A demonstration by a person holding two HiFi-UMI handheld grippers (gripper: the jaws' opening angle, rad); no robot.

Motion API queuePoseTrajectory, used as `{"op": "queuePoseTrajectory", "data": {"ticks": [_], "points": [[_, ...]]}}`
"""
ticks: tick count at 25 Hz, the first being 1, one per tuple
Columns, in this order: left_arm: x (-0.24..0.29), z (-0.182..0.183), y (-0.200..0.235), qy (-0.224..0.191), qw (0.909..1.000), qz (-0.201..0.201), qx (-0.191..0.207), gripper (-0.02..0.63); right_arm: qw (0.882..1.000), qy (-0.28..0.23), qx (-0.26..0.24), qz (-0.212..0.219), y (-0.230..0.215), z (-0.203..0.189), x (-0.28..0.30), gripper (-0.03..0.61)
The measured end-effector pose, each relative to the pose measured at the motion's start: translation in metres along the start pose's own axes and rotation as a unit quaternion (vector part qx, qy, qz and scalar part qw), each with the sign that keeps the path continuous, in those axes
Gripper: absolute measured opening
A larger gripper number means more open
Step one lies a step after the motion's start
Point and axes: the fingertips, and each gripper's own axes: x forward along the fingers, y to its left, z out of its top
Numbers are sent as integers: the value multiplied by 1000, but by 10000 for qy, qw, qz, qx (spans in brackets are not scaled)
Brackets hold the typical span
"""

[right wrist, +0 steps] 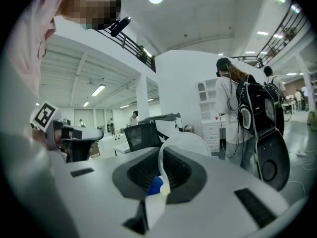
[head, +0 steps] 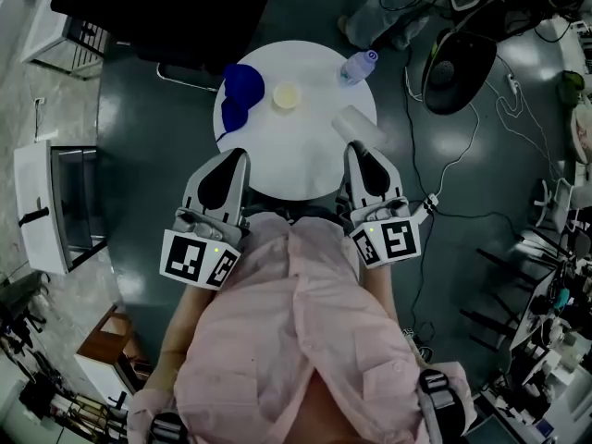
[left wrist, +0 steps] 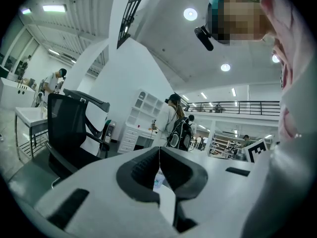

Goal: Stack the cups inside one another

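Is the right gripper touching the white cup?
Touching. The right gripper view shows the right gripper pinching the white cup by its rim between shut jaws.

On the round white surface (head: 287, 169), the blue plastic cups (head: 242, 95) lay at the far left, with the small pale-yellow cup (head: 287, 95) just to their right and the clear plastic bottle (head: 357, 67) at the far right edge. The translucent white plastic cup (head: 359, 126) was over the right side, nearer than the bottle, its wall between the jaws of the right gripper (head: 359, 149). The left gripper (head: 237, 155) stood over the near left edge, near the blue plastic cups, and a black office chair (head: 157, 7) stood beyond the surface.
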Motion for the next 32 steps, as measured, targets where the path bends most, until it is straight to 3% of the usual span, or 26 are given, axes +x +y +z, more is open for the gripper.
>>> {"op": "queuePoseTrajectory", "data": {"ticks": [9, 32], "points": [[-3, -1, -2, 53, 9999, -142, 66, 20, 9971, -247, 470, -549, -6, 2, -26, 43], [0, 3, 3, 19, 9998, -198, 89, 20, 9970, -223, 447, -593, 5, 0, -15, 43]]}}
